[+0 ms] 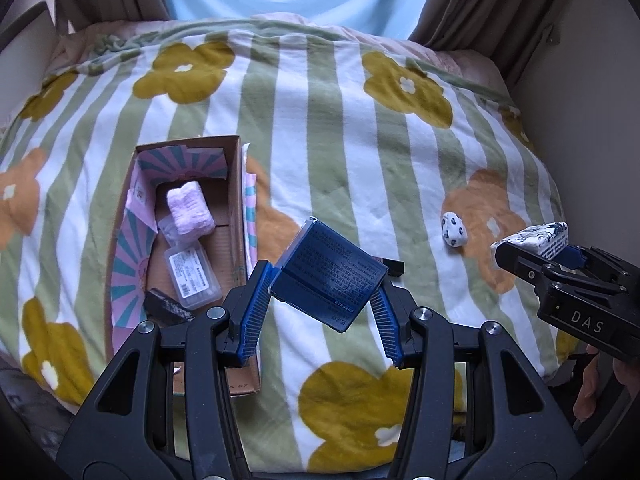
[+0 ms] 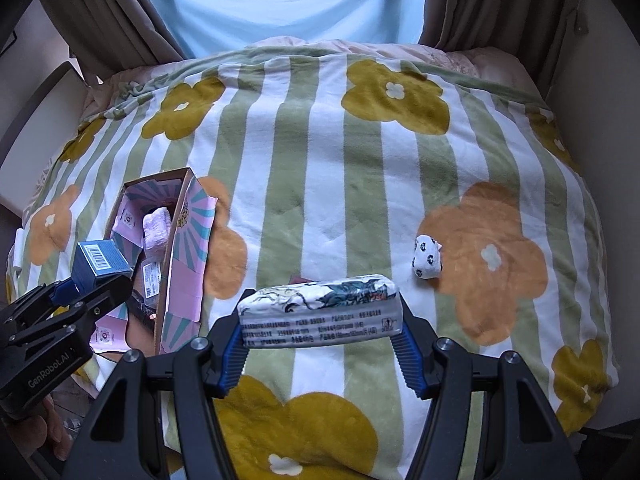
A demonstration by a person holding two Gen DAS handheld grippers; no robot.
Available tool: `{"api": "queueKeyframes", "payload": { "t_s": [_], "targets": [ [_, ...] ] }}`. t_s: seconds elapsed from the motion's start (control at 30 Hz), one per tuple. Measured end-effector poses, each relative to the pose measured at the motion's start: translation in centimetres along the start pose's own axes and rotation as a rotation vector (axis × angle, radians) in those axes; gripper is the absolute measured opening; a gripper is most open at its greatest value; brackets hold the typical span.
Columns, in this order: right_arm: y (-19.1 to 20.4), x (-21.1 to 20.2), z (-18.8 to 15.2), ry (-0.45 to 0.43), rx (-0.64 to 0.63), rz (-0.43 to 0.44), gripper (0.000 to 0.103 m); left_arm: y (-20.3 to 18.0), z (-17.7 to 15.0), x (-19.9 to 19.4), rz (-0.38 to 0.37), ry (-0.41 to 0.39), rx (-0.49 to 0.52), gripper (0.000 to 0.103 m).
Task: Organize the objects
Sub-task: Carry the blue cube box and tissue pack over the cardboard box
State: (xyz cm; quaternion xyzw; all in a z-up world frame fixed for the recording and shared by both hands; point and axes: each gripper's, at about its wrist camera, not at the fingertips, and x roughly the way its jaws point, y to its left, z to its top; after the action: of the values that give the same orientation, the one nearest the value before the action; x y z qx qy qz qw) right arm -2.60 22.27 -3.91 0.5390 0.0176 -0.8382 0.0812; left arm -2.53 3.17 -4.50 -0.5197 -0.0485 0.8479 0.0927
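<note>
Left hand-held gripper is clenched on a blue box, held tilted above the blanket, just right of the open cardboard box. Right hand-held gripper is clamped on a tissue pack, lifted, w/ a small patterned pouch lying on the bed beyond.

Risks, imo: the blue box is pinched at its corners & skewed, so it could twist out. The cardboard box already holds a pink cloth & clear case, so the drop may jam or snag the wall. The soft tissue pack could squash & slip.
</note>
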Motion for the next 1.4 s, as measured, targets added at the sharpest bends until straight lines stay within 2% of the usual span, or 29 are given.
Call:
{"api": "queueKeyframes", "payload": {
  "t_s": [0.17, 0.43, 0.73, 1.1, 1.4],
  "targets": [
    [2.2, 0.1, 1.6, -0.011, -0.081, 0.029, 0.059, 1.9, -0.2, -0.7, 0.020, -0.014, -0.054, 0.045],
    [7.2, 0.9, 5.2, -0.025, -0.239, 0.110, 0.059, 6.8, -1.2, -2.0, 0.096, -0.036, -0.193, 0.045],
    [14.6, 4.5, 7.4, 0.030, -0.490, 0.195, 0.059, 11.9, -3.8, -0.7, 0.168, -0.010, -0.374, 0.045],
    [22.5, 11.6, 6.0, 0.143, -0.804, 0.262, 0.059, 15.6, -6.5, 4.8, 0.219, 0.083, -0.534, 0.045],
    [25.5, 19.0, 3.4, 0.263, -0.954, 0.258, 0.059, 17.8, -7.3, 9.9, 0.244, 0.158, -0.588, 0.045]
  ]
}}
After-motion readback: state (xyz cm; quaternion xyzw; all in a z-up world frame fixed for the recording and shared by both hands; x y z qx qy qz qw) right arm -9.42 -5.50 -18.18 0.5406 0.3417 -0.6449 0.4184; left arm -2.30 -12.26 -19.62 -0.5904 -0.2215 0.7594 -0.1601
